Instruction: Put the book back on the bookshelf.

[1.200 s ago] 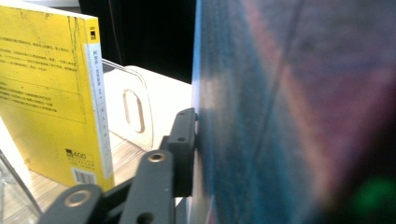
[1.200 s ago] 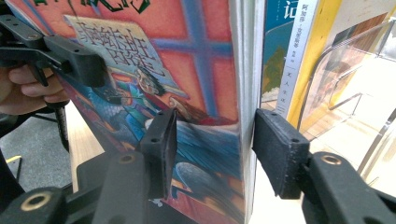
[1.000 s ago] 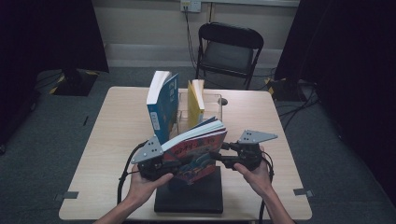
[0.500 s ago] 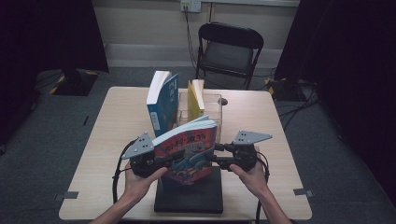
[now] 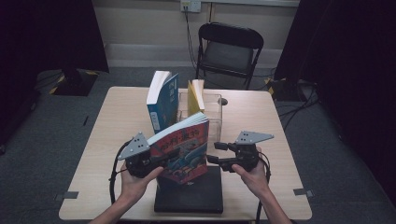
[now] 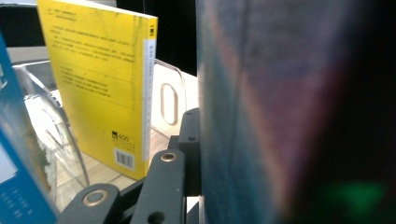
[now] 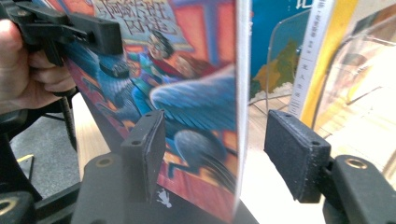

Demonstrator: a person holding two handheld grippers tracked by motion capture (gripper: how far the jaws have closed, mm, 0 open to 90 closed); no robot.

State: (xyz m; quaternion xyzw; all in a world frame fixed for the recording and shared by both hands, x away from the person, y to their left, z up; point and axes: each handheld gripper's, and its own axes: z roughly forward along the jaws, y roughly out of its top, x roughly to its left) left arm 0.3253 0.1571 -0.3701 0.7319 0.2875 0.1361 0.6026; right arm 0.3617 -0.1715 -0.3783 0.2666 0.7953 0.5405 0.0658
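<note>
The high view looks forward and down from above the desk's (image 5: 116, 121) near edge, taking in the whole top. The left gripper view sits almost against the illustrated book (image 6: 280, 116), facing the yellow book (image 6: 98, 79). The right gripper view faces the illustrated book's cover at close range. All three share both books.

The red book (image 5: 183, 151) has a glossy paper cover, the box (image 5: 212, 109) is clear smooth plastic, the table (image 5: 116, 121) looks like matt pale wood, and the pads (image 7: 292, 156) are rough black foam.
</note>
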